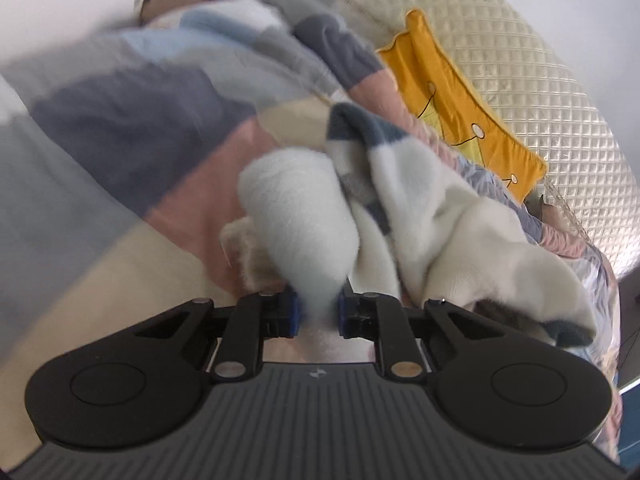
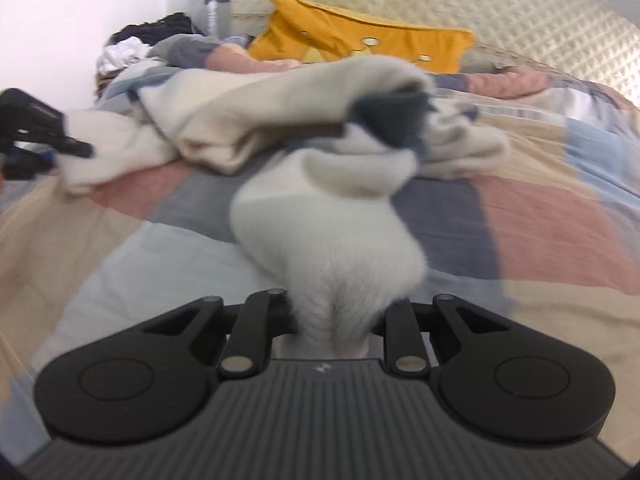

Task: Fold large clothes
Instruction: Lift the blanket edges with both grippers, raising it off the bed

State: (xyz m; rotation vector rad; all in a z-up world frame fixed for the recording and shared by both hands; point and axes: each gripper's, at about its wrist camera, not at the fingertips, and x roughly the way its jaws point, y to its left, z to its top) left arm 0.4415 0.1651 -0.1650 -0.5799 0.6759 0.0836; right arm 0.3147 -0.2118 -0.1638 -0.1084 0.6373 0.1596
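My left gripper is clamped on a fold of the fluffy cream-white knitted garment with dark blue-grey trim; in the left wrist view the blue pads press the fabric from both sides at lower centre, and a rounded bulge of it swells up just above them. The rest of the garment spreads crumpled toward the right of that frame, one dark-edged end hanging at lower right.

My right gripper is also clamped on the same garment: a thick white tuft fills the narrow gap between its jaws at lower centre of the right wrist view, hiding the pads. From there the cloth rises to a bunched mass across the middle of the frame, with a dark blue-grey patch right of centre. At the left edge of this view the left gripper shows dark and blurred, touching the garment's far end.

The garment lies on a bed cover of pink, grey, beige and pale blue blocks. A mustard-yellow cushion with a crown outline rests against a cream quilted headboard at upper right. A pile of dark and white clothes sits at upper left of the right wrist view.
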